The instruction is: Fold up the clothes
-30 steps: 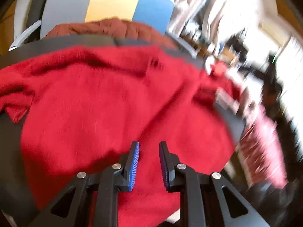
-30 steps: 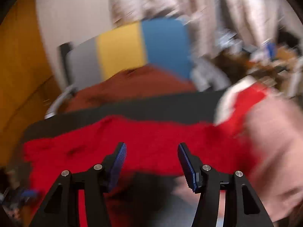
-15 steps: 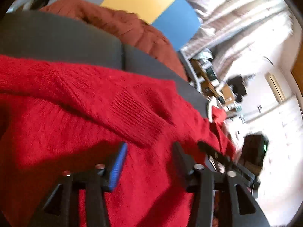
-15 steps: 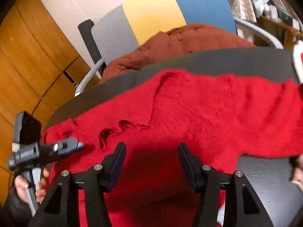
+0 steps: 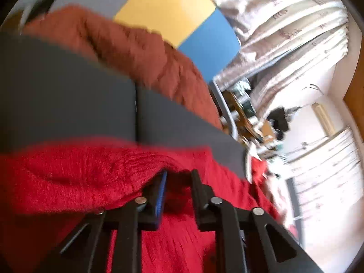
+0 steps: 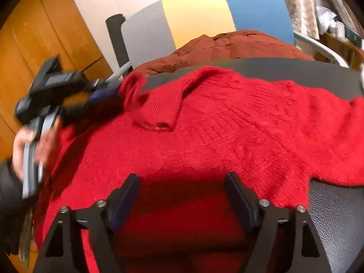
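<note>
Left claw (image 5: 176,177) has now closed on red sweater (image 6: 216,136); right claw (image 6: 182,188) unchanged.

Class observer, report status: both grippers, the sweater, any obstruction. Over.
Left gripper pinching red sweater edge. Right gripper open, over the sweater. Brown garment lies behind, apart.

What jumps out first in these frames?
A bright red sweater spread over the dark gray surface fills both views. The left gripper is pushed into a raised fold at the sweater's edge, while the right gripper hovers open over its near side. Behind lies a rust-brown garment against a gray, yellow and blue chair back.
</note>
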{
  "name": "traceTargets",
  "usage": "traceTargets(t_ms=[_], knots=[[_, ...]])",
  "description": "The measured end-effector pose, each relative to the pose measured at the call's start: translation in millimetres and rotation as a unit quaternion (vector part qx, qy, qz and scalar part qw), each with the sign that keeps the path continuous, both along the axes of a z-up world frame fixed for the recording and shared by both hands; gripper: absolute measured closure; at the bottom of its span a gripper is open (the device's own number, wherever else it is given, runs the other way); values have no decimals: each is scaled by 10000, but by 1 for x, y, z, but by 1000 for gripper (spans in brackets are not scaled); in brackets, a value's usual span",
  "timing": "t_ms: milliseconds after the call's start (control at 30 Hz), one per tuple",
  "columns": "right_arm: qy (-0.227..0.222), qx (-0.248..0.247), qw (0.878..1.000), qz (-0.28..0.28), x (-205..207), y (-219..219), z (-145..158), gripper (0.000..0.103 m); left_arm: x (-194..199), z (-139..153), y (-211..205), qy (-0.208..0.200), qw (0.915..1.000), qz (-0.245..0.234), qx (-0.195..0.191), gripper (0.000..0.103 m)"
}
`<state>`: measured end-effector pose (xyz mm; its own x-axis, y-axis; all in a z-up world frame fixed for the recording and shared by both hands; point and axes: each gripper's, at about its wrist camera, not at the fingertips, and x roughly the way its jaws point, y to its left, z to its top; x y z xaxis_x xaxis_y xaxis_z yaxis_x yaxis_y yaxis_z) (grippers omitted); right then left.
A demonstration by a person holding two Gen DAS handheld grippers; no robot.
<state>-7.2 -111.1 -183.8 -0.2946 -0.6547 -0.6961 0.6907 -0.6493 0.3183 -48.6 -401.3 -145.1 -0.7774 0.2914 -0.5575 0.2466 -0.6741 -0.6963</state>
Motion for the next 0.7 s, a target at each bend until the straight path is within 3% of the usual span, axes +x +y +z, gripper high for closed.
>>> traceTargets(t_ms=[167,333,433,500,600,700], knots=[[102,95,9999,83,4,-4,-1,16,-27,29,-49,-136,9947,808,-623,87],[170,188,9996,106,6,-8,-2,13,-2,48,-77,-142,9894,1174,-842,85],[184,226,9994,162,8,-10,-1,9,23,53,-61,-29,9924,729,-988,85],[177,235,9994,195,7,-11,-1,9,28,46,-36,-180,9927,112,-1185,85],[198,266,9993,197,8,-12,-1,9,21,24,-4,-614,9867,-623,-1373,85],[204,275,9992,196,8,-12,-1,9,4,-5,25,-948,9777,-1366,-1280,85]])
